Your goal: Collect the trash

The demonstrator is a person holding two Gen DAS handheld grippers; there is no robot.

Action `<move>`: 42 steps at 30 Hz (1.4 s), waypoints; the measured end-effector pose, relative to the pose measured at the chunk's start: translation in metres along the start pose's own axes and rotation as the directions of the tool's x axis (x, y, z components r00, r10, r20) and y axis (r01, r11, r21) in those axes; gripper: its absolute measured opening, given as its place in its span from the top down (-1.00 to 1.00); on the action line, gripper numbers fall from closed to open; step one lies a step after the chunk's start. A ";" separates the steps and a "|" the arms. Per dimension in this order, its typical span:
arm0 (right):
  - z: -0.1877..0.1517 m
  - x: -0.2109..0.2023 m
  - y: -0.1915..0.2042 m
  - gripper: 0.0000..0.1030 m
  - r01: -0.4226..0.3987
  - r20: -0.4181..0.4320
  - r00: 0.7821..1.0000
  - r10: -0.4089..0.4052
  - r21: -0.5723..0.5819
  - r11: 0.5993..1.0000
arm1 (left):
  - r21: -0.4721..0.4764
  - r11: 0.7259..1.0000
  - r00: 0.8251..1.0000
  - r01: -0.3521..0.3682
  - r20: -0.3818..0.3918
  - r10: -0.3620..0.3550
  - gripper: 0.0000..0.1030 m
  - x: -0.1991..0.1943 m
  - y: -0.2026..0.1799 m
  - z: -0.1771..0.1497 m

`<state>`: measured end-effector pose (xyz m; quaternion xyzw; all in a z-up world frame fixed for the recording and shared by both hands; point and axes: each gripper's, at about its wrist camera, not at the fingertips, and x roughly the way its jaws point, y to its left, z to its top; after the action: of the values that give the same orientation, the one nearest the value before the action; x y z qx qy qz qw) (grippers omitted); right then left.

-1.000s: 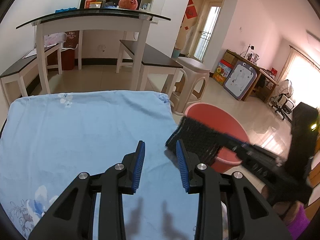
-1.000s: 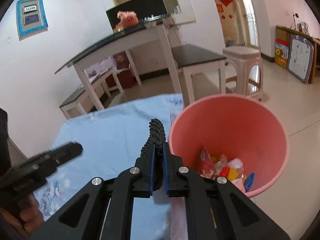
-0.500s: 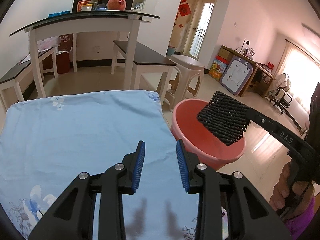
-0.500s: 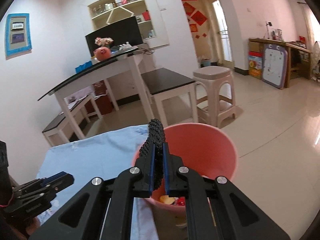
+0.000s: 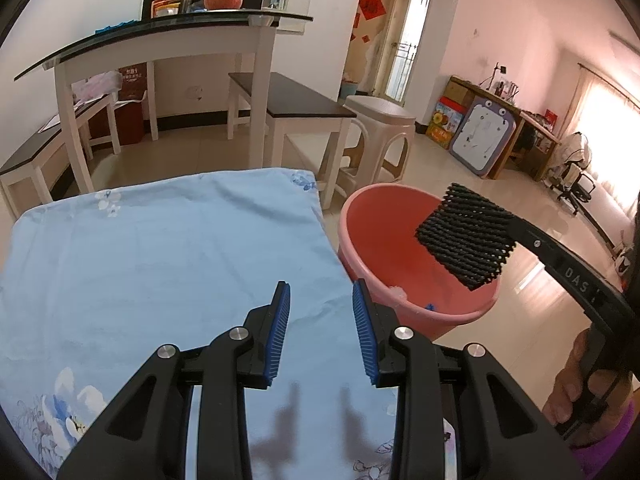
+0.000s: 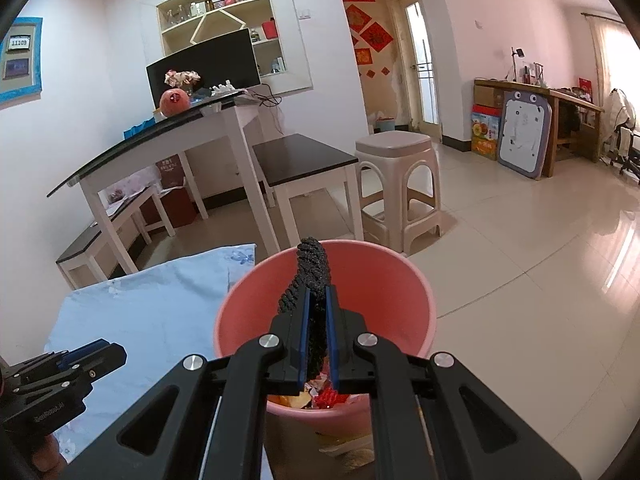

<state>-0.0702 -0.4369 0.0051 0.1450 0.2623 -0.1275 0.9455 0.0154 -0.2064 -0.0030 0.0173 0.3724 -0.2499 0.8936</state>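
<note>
Right gripper (image 6: 316, 312): fingers closed on a black woven pad (image 6: 310, 276); its free end sticks up and out past the fingertips
Where the pad is: pinched between the right fingers, hanging over the open mouth of the pink bucket (image 6: 416, 280), which lies just ahead of and below those fingertips; from the left wrist view the pad (image 5: 466, 236) shows broadside above the bucket's (image 5: 360, 216) far side
Left gripper (image 5: 320, 312): fingers parted with nothing between them, hovering over the blue flowered cloth (image 5: 160, 248) on the desk; the bucket sits just to the right of the right-hand finger
Bucket contents: coloured scraps, red, orange and white, lie at the bottom (image 6: 320, 394), partly hidden behind the right fingers; a white bit and a blue bit show near the near rim in the left wrist view
Desk: ahead of and around the left fingers the cloth shows no loose trash; the strip under and behind the fingers is hidden
Done, as I judge it: most pieces appear to be in the bucket already
Left to do: release the pad so it falls inside the rim, then check the hidden near edge of the desk for anything missed
Risk: the pad is wide and light, and could catch on the rim or slide out onto the floor if let go off-centre
</note>
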 end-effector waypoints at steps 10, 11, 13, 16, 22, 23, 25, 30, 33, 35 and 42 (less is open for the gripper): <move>-0.006 0.017 -0.005 0.86 0.040 -0.026 0.999 -0.041 -0.002 0.999 | 0.005 0.999 0.999 -0.040 -0.013 0.040 0.37 0.010 0.001 -0.001; -0.006 0.018 -0.004 0.86 0.043 -0.029 0.999 -0.043 -0.002 0.999 | 0.006 0.999 0.999 -0.043 -0.014 0.043 0.37 0.010 0.001 -0.001; -0.007 0.022 -0.006 0.86 0.050 -0.034 0.998 -0.050 -0.002 0.999 | 0.006 0.999 0.999 -0.046 -0.015 0.046 0.37 0.012 0.001 -0.001; -0.008 0.026 -0.007 0.86 0.058 -0.041 0.997 -0.058 -0.001 0.998 | 0.004 0.999 0.998 -0.053 -0.016 0.053 0.37 0.014 0.004 -0.001; -0.006 0.038 -0.004 0.85 0.076 -0.047 0.996 -0.077 -0.014 0.997 | -0.010 0.999 0.999 -0.053 -0.005 0.053 0.37 0.011 0.006 0.000; -0.006 0.040 -0.003 0.85 0.080 -0.049 0.996 -0.081 -0.019 0.997 | -0.012 0.998 0.998 -0.055 -0.002 0.055 0.37 0.010 0.007 0.000; -0.005 0.044 -0.001 0.84 0.083 -0.052 0.995 -0.084 -0.026 0.996 | -0.016 0.998 0.998 -0.055 0.002 0.055 0.37 0.008 0.008 0.000; -0.004 0.053 0.002 -0.04 0.077 -0.074 0.994 -0.080 -0.038 0.996 | -0.029 0.998 0.998 -0.052 0.029 0.053 0.37 -0.001 0.013 0.001; -0.003 0.053 0.007 -0.05 0.070 -0.083 0.994 -0.075 -0.056 0.996 | -0.038 0.998 0.998 -0.046 0.038 0.048 0.37 -0.004 0.017 0.001; -0.003 0.048 0.012 -0.11 0.065 -0.078 0.994 -0.070 -0.065 0.996 | -0.042 0.998 0.998 -0.044 0.044 0.046 0.37 -0.006 0.020 0.001; -0.005 0.025 0.026 -0.42 0.020 -0.048 0.999 -0.023 -0.058 0.998 | -0.052 0.998 0.997 -0.044 0.057 0.046 0.37 -0.011 0.023 0.000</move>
<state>-0.0432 -0.4151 -0.0065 0.1180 0.2905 -0.1265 0.9411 0.0199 -0.1815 0.0008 -0.0040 0.3521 -0.2207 0.9096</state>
